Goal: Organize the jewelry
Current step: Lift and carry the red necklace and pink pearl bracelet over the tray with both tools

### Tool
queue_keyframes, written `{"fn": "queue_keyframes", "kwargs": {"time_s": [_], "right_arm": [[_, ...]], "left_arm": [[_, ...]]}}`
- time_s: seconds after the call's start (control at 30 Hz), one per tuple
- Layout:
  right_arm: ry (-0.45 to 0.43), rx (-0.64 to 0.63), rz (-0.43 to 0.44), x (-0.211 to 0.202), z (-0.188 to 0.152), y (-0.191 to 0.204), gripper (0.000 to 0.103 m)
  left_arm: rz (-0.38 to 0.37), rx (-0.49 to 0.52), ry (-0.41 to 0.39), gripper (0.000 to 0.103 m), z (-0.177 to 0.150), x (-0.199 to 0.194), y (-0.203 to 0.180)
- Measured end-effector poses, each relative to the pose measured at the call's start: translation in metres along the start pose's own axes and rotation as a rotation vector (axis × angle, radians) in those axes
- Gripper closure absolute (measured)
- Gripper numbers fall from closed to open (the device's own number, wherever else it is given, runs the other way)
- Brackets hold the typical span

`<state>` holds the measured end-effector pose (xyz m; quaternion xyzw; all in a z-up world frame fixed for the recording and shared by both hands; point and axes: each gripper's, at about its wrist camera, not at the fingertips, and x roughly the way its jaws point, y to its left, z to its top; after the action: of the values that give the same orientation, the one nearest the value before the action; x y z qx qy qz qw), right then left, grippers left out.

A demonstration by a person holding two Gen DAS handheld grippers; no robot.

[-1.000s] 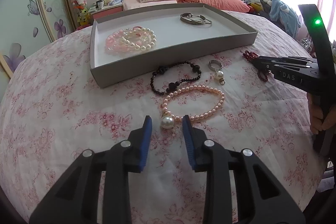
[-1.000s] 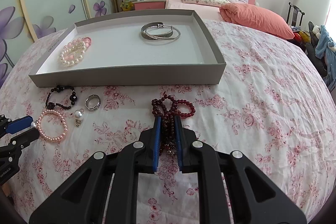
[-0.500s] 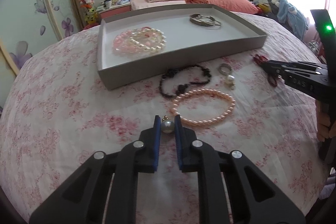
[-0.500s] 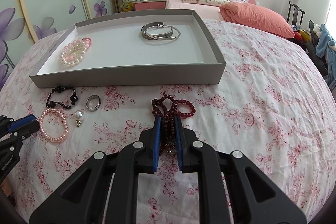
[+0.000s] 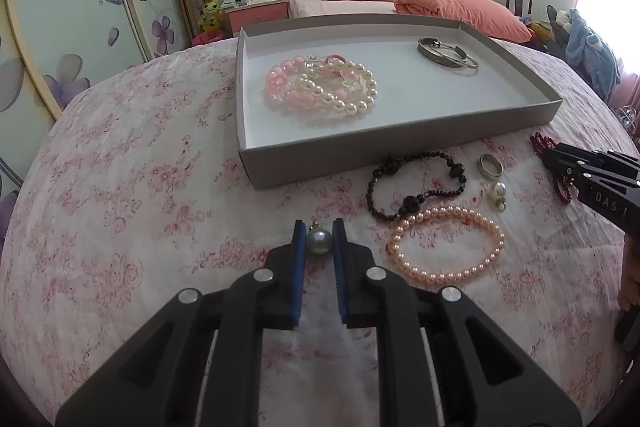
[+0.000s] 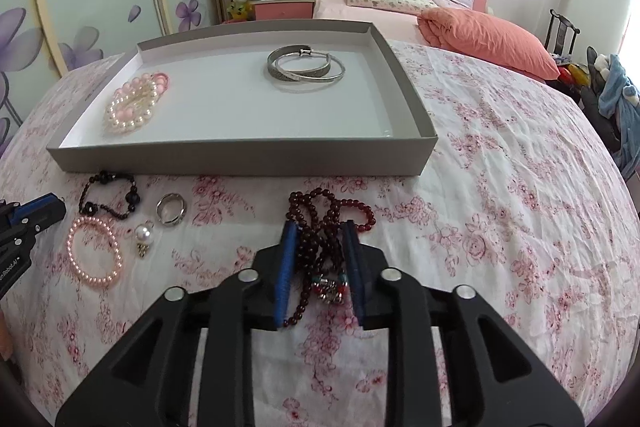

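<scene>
My left gripper [image 5: 319,231] is shut on a grey-white pearl earring [image 5: 319,242], held just above the floral cloth, left of the pink pearl bracelet [image 5: 444,273]. The jaws of my right gripper [image 6: 320,231] are opening. A bunched dark red bead necklace [image 6: 320,247] lies between them on the cloth, and the pads no longer squeeze it. The grey tray [image 5: 360,155] behind holds pearl bracelets [image 5: 324,91] and silver bangles [image 5: 446,53]. In front of the tray lie a black bead bracelet [image 5: 410,202], a silver ring [image 5: 482,167] and a second pearl earring [image 5: 498,190].
A white cloth with pink flowers [image 6: 500,187] covers the round table. A bed with an orange pillow [image 6: 488,39] stands behind it. A wardrobe with flower-painted doors [image 5: 80,27] is at the left, and a chair with clothes [image 6: 612,87] at the right.
My left gripper closed on the pearl earring and carried it left, away from the pink bracelet. My right gripper's jaws, tight on the red beads before, have spread apart.
</scene>
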<state>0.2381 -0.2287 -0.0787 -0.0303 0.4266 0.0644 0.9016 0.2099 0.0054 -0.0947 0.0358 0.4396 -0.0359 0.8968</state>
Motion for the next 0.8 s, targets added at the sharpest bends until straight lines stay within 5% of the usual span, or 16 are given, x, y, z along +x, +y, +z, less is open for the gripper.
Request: {"fn": "queue_keyframes", "kwargs": {"time_s": [0.17, 0.8], "right_arm": [[-0.001, -0.011, 0.015, 0.0, -0.0001, 0.0021, 0.089], [0.001, 0.02, 0.035, -0.0016, -0.0028, -0.0028, 0.089]], "left_arm": [[0.004, -0.013, -0.001, 0.089, 0.0048, 0.004, -0.0026], [0.009, -0.05, -0.011, 0.089, 0.005, 0.0045, -0.0024]]}}
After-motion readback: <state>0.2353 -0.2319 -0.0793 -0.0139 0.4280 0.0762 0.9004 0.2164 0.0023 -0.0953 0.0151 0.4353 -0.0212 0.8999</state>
